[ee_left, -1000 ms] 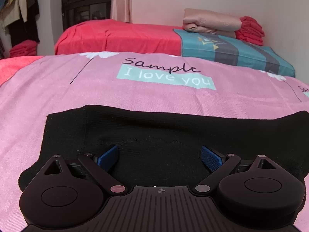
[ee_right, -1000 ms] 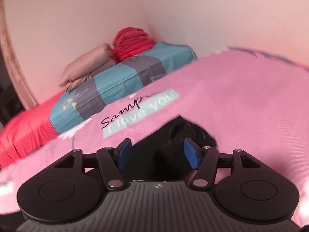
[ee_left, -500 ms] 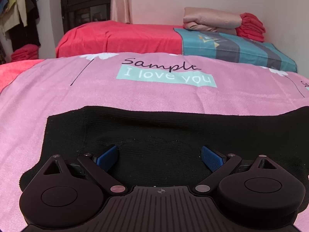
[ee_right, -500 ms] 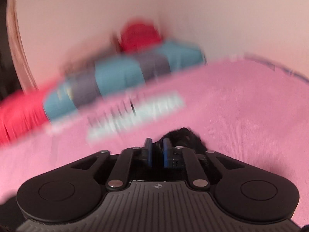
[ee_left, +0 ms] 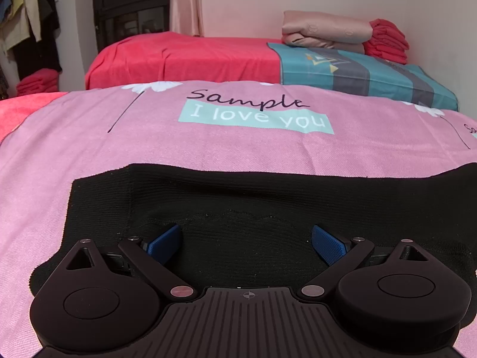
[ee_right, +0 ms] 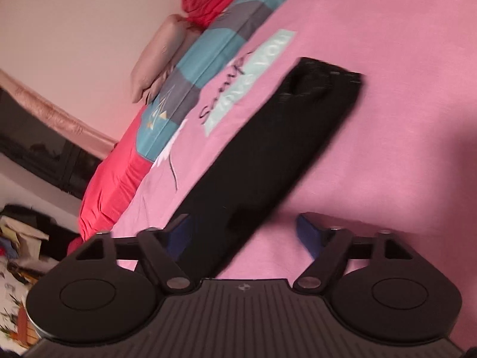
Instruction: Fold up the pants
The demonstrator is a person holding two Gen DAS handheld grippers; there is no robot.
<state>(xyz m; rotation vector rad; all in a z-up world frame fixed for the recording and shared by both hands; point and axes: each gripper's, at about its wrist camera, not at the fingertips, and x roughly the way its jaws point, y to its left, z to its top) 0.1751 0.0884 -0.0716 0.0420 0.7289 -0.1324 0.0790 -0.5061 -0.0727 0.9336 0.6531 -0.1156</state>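
Black knit pants (ee_left: 253, 197) lie flat on the pink printed sheet (ee_left: 208, 149), reaching across the left wrist view. My left gripper (ee_left: 246, 244) rests low over their near part, open, with cloth under the gap and neither blue pad pressing it. In the tilted right wrist view the pants (ee_right: 268, 149) run as a long folded strip from the far hem down to the gripper. My right gripper (ee_right: 244, 234) is opening wide. The strip's near end lies below the gap, close to the left finger (ee_right: 179, 235), and is not gripped.
Behind the pink sheet stands a second bed with a red cover (ee_left: 184, 56) and a teal-grey striped blanket (ee_left: 357, 71). It carries a folded beige quilt (ee_left: 325, 31) and a red stack (ee_left: 387, 40). Clothes hang at the far left (ee_left: 26, 29).
My right gripper closed near the dark cloth's end half a second ago, then opened wide and rolled, so its view is now tilted. The left gripper has not moved.
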